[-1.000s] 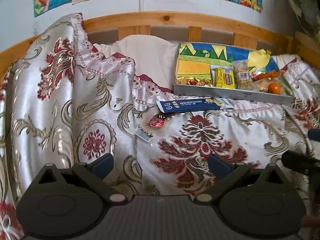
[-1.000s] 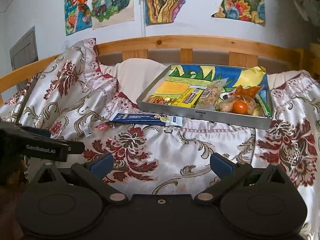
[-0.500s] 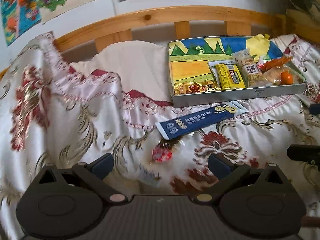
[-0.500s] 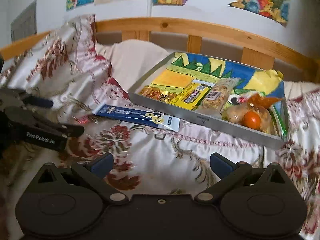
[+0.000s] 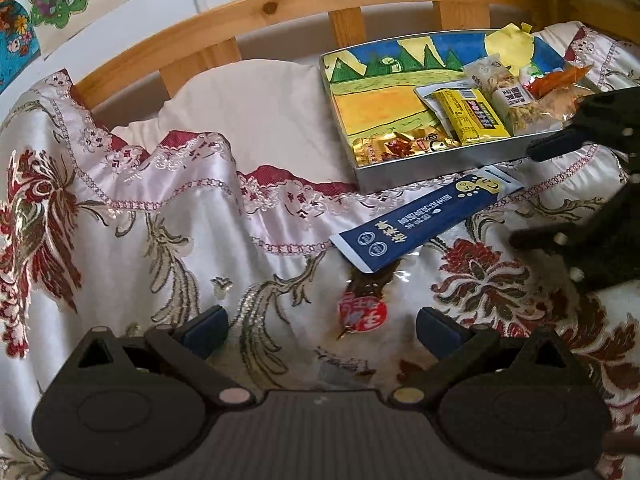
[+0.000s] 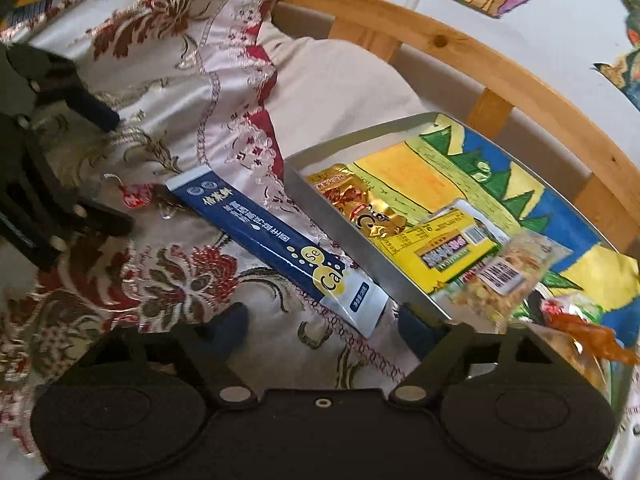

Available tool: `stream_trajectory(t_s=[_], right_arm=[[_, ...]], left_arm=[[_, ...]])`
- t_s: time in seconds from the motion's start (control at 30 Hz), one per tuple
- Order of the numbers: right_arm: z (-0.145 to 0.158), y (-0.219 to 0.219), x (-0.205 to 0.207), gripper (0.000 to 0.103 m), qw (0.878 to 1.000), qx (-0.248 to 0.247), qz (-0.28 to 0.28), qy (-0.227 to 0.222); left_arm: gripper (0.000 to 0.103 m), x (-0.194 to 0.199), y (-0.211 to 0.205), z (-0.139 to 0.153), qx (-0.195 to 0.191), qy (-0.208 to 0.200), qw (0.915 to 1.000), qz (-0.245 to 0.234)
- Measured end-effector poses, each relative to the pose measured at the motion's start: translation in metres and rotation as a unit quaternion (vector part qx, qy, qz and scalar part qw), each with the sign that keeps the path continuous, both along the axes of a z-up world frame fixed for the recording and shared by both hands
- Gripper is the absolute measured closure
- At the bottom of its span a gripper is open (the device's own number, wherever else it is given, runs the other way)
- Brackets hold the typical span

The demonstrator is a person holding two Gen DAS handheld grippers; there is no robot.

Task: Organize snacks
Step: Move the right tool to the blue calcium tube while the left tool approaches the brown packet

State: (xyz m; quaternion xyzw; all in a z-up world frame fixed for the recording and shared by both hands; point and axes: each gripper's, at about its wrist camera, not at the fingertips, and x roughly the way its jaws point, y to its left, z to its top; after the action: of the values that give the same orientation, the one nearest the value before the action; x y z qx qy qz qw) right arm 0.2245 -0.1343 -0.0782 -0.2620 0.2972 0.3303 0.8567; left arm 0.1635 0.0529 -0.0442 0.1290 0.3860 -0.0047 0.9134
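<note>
A metal tray [image 5: 436,164] with a painted bottom lies on the bed and holds several snack packets, among them a yellow bar [image 5: 468,114]. A long blue packet [image 5: 424,224] lies on the bedspread just in front of the tray; it also shows in the right wrist view [image 6: 276,248]. A small red round candy [image 5: 363,314] lies nearer me. My left gripper [image 5: 322,328] is open, low over the red candy. My right gripper [image 6: 322,324] is open, its fingers either side of the blue packet's white end, next to the tray's wall [image 6: 360,264].
The bed is covered by a shiny floral bedspread [image 5: 160,220] with folds. A cream pillow [image 5: 256,100] lies at the back against a wooden rail [image 5: 280,4]. Another small grey wrapper [image 5: 344,374] lies between my left fingers.
Both grippers have moved forward and down toward the bedspread. The left one has closed in on the red candy, the right one on the blue packet's end. Nothing has been taken hold of.
</note>
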Motion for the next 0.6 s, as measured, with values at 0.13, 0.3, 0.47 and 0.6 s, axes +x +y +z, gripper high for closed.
stream_trajectory(t_s=[0.13, 0.3, 0.47, 0.6], right_arm=[[-0.007, 0.007, 0.005, 0.029, 1.0, -0.007, 0.011, -0.016], [-0.012, 0.014, 0.01, 0.042, 0.999, -0.016, 0.019, -0.037], [-0.016, 0.014, 0.009, 0.069, 0.999, -0.02, 0.023, -0.037], [-0.017, 0.015, -0.003, 0.075, 0.997, -0.041, 0.021, -0.055]], left_arm=[[0.001, -0.001, -0.001, 0.001, 0.011, -0.005, 0.9998, -0.015], [0.011, 0.002, -0.009, -0.001, 0.028, -0.004, 0.9987, -0.043], [0.033, 0.005, -0.013, -0.005, 0.012, 0.014, 0.9984, -0.054], [0.048, 0.01, -0.011, -0.008, -0.018, 0.039, 0.9986, -0.032]])
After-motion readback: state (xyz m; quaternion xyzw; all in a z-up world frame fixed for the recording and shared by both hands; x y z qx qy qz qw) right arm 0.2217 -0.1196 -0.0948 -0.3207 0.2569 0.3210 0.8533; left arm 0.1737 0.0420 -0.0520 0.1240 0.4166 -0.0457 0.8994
